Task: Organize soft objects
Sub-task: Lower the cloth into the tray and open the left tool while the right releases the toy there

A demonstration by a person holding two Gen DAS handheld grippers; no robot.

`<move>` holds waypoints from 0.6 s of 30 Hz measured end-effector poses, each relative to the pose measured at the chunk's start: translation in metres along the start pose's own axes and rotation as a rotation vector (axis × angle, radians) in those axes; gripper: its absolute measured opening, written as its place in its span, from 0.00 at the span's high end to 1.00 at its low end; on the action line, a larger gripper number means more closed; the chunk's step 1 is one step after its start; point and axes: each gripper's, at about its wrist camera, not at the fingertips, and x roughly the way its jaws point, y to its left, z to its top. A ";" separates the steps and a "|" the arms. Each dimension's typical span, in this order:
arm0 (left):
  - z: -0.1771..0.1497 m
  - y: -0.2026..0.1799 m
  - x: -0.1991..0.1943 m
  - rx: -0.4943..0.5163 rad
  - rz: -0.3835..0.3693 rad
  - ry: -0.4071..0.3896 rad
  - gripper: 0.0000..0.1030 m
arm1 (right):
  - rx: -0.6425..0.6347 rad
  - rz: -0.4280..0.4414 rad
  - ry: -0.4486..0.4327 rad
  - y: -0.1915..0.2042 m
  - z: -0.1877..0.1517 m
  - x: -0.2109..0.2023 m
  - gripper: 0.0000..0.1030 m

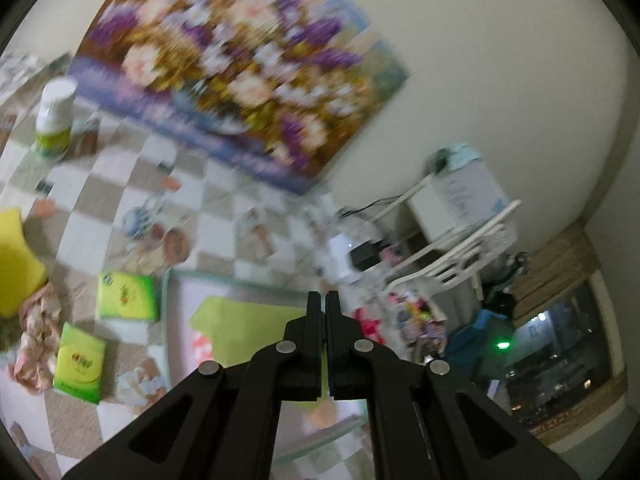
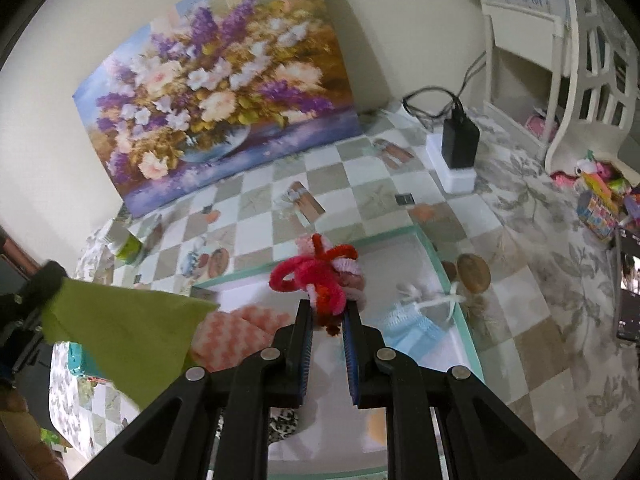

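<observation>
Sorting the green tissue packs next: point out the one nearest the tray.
The upper green tissue pack, lying flat right beside the tray's left rim. The other pack sits lower left, nearer the crumpled floral cloth.

My tabletop (image 2: 360, 184) has a checkered cloth. On it sit a tray (image 2: 436, 256), two green tissue packs (image 1: 127, 296), a white bottle (image 1: 54, 118) and a flower painting (image 2: 216, 100).

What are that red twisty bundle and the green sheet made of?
The red twisty bundle, clamped in the right tongs, looks like fuzzy pipe cleaners: bristly, bent into loops. The green sheet seems thin matte cloth, hanging in soft folds.
</observation>
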 end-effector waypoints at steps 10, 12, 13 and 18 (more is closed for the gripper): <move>-0.024 0.046 0.053 -0.087 0.172 0.192 0.99 | -0.035 -0.027 0.116 0.003 -0.016 0.037 0.85; -0.027 0.048 0.058 -0.079 0.213 0.214 0.99 | -0.045 -0.029 0.134 0.005 -0.018 0.042 0.85; -0.029 0.050 0.061 -0.079 0.232 0.225 0.99 | -0.048 -0.029 0.142 0.006 -0.019 0.045 0.85; -0.038 0.060 0.072 -0.102 0.287 0.282 0.99 | -0.073 -0.039 0.194 0.011 -0.027 0.060 0.85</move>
